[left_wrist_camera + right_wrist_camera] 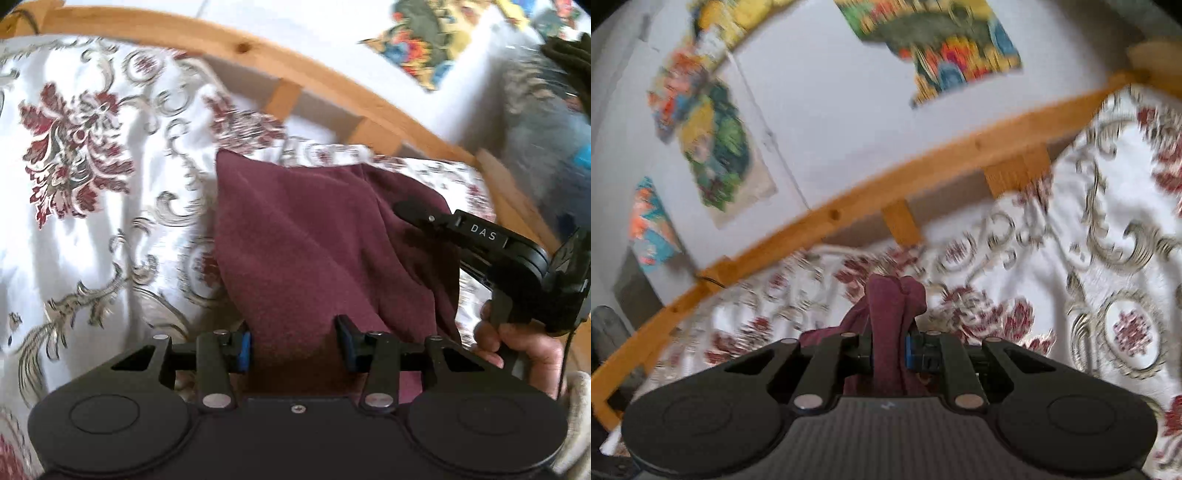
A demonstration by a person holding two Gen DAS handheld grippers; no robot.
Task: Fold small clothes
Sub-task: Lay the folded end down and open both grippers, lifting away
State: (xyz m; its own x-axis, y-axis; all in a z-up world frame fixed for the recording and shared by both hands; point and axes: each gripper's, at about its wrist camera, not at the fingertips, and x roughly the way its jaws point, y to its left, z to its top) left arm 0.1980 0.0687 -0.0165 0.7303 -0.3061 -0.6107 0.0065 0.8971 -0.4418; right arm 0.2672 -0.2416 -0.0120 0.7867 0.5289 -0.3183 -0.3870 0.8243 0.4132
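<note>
Both hand-held grippers [295, 345] clamp the maroon cloth [306, 236].

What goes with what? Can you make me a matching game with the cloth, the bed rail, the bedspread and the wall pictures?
Things:
1. cloth
2. bed rail
3. bedspread
4. wall pictures

Descriptions:
A. white with red flowers and grey swirls
B. plain dark red, pinched in the right claw
C. bright yellow, green and blue patches
D. light brown wood

Pairs: 1-B, 2-D, 3-A, 4-C
</note>
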